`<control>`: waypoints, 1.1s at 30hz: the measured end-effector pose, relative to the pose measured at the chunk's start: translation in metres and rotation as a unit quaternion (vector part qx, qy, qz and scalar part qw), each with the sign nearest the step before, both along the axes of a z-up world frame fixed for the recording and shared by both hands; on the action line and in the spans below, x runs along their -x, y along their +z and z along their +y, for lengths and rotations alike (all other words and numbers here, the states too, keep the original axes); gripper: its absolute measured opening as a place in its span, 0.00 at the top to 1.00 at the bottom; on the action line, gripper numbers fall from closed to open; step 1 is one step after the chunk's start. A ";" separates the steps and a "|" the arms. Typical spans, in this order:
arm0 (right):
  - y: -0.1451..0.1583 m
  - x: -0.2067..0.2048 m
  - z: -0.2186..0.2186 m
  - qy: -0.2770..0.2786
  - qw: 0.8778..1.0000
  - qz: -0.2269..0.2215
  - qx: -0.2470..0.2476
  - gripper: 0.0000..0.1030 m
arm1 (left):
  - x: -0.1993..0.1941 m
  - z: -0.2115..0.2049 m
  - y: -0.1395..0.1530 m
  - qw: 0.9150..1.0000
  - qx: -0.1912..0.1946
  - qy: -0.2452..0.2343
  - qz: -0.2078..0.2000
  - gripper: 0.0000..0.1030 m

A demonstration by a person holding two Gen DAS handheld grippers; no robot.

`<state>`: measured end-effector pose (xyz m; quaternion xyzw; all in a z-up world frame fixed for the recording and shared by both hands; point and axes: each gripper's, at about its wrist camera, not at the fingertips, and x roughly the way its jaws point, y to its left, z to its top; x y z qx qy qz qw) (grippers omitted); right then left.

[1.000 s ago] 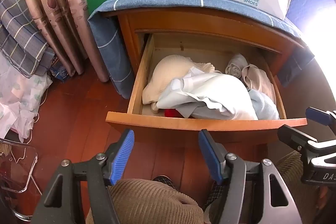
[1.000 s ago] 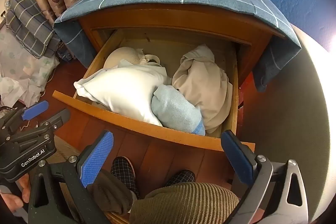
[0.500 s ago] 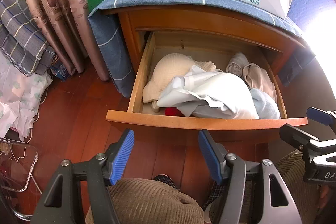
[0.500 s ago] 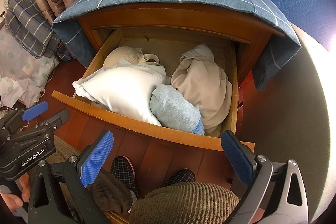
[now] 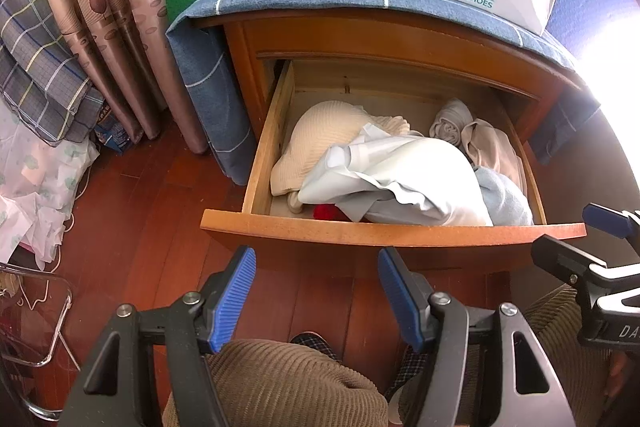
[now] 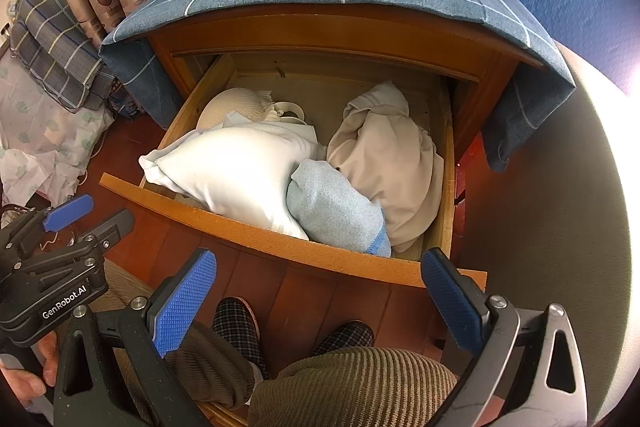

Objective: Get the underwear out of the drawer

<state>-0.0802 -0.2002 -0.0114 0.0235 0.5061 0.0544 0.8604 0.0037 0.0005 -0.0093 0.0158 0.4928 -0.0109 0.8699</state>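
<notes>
Below the cloth-draped nightstand, the drawer is standing pulled well out, so its heap of garments is lying exposed from above. Both grippers are hovering short of its front edge, over the person's corduroy-clad knees — pointing steeply down toward the pile, probably lining up a reach. The left gripper is holding its blue pads spread with nothing between them; the right gripper is gaping wider, likewise empty. Inside the drawer, a cream knit piece is sitting at the back left, a pale white garment is sprawling across the middle, a light blue roll is wedging against the front, and a beige bundle is filling the right side. A scrap of red fabric is peeking from beneath the white one — which piece is the underwear cannot be told for sure.
</notes>
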 end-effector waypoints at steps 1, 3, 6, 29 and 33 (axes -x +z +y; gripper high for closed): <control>0.000 0.000 0.000 0.000 1.000 0.000 0.000 0.02 | 0.000 0.000 0.000 1.000 0.000 -0.001 0.000 0.36; 0.000 0.000 0.000 0.000 1.000 0.001 -0.002 0.02 | 0.000 -0.001 0.000 1.000 -0.001 -0.001 0.001 0.36; 0.000 0.001 0.000 0.000 1.000 0.001 -0.002 0.02 | 0.000 -0.001 0.000 1.000 -0.001 -0.001 0.001 0.36; -0.001 0.001 0.000 0.000 1.000 0.001 -0.006 0.02 | 0.002 -0.003 0.000 1.000 -0.002 -0.003 0.002 0.36; -0.001 0.001 0.000 0.000 1.000 0.000 -0.008 0.02 | 0.001 -0.003 0.000 1.000 -0.003 -0.004 0.002 0.36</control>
